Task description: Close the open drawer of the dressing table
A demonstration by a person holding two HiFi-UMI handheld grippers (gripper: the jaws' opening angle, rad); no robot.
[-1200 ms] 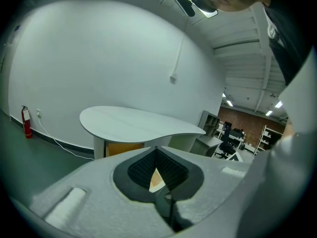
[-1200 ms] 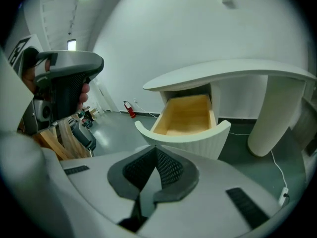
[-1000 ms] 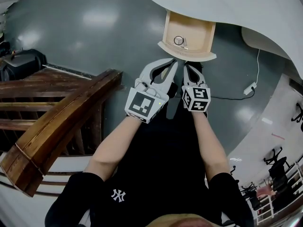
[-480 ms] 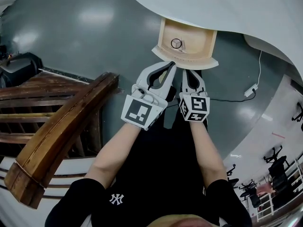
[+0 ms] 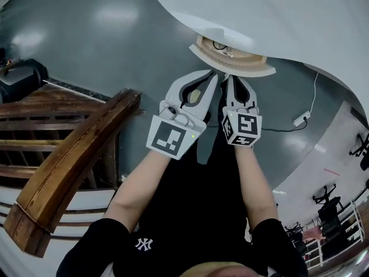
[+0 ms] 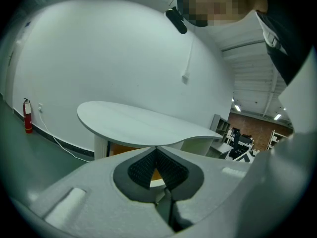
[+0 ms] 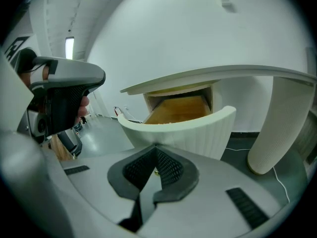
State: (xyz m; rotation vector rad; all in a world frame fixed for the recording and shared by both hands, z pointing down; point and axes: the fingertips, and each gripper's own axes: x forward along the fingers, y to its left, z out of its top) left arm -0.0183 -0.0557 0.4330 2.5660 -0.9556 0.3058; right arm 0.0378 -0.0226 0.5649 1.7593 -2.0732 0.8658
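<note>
The dressing table's white top (image 5: 271,16) fills the upper right of the head view. Its drawer (image 5: 232,62) has a curved cream front and stands only a little way out, showing a sliver of wooden inside with a small ring-shaped item (image 5: 219,45). My left gripper (image 5: 214,75) and right gripper (image 5: 229,78) are both shut, side by side, with their tips at the drawer front. The right gripper view shows the ribbed drawer front (image 7: 188,130) just beyond my shut right gripper (image 7: 156,147), under the table top (image 7: 223,76). In the left gripper view, my left gripper (image 6: 156,148) points under the table top (image 6: 143,125).
A dark wooden railing (image 5: 75,149) runs along my left, with a black bag (image 5: 17,74) behind it. A power strip (image 5: 300,119) and its cable lie on the grey floor right of the table. A thick white table leg (image 7: 275,128) stands right of the drawer.
The drawer has slid most of the way in under the table top. Both grippers have moved forward with its front, staying shut.
</note>
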